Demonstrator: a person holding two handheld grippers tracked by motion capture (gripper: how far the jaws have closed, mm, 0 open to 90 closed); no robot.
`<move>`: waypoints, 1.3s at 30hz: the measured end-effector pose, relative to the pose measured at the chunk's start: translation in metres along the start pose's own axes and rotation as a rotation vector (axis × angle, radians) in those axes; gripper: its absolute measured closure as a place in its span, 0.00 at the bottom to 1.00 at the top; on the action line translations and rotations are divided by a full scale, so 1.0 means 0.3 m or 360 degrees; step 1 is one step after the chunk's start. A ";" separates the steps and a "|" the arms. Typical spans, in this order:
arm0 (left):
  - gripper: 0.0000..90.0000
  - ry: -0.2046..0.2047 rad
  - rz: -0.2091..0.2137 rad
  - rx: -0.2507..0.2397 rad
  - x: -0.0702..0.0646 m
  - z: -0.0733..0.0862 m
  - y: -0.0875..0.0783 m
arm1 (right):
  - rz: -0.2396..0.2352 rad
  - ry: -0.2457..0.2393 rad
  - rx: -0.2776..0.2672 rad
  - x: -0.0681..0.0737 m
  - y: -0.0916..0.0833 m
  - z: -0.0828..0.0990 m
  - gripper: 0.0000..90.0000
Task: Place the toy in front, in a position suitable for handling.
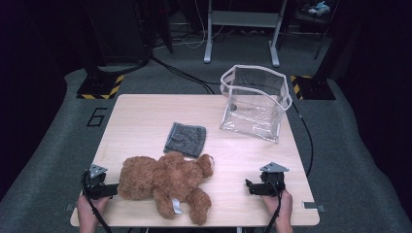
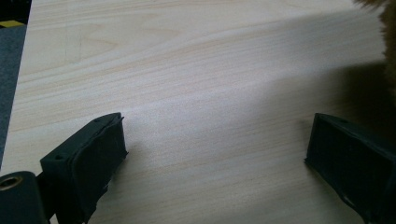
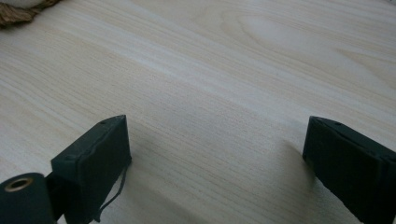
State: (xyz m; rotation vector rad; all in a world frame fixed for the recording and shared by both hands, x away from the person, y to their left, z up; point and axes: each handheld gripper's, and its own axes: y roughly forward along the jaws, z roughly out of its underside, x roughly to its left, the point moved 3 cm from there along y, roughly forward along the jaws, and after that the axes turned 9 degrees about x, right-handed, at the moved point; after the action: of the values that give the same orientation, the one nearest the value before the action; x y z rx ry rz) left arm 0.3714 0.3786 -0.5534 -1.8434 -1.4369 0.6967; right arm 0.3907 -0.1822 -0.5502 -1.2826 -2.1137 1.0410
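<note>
A brown teddy bear [image 1: 165, 183] lies on its side at the front left of the wooden table [image 1: 141, 116]. A folded grey cloth [image 1: 185, 139] lies just behind the bear. A clear plastic bag with a white rim [image 1: 254, 102] stands open at the back right. My left gripper [image 1: 111, 190] rests at the front left corner, close beside the bear's back, jaws wide apart over bare wood [image 2: 215, 135]; brown fur [image 2: 388, 28] shows at the edge of its view. My right gripper [image 1: 249, 187] sits at the front right, open over bare wood [image 3: 217, 140].
Beyond the table lie grey carpet, black cables and a grey metal stand [image 1: 241, 29]. Yellow-black striped bases [image 1: 99, 87] sit at the back left and back right. A bare stretch of table separates the bear from my right gripper.
</note>
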 end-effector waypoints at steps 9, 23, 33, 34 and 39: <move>0.05 0.0000 0.0001 -0.0004 0.000 0.000 0.000 | 0.0001 0.0003 0.0000 0.000 0.000 0.000 0.08; 0.06 0.0005 0.0002 -0.0007 -0.001 0.000 0.000 | 0.0041 0.0055 0.0019 -0.004 -0.001 -0.005 0.03; 0.06 0.0004 0.0005 -0.0007 -0.001 0.000 -0.001 | -0.0040 0.0069 0.0007 -0.006 -0.032 -0.052 0.02; 0.06 0.0004 0.0005 -0.0007 -0.001 0.000 -0.001 | -0.0040 0.0069 0.0007 -0.006 -0.032 -0.052 0.02; 0.06 0.0004 0.0004 -0.0007 -0.001 0.000 -0.001 | -0.0082 0.0073 0.0005 -0.006 -0.047 -0.104 0.00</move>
State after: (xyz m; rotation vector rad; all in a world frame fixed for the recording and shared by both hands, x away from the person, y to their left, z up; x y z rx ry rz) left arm 0.3713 0.3785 -0.5532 -1.8492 -1.4356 0.6930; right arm 0.4057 -0.1762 -0.5199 -1.2325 -2.0989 0.9836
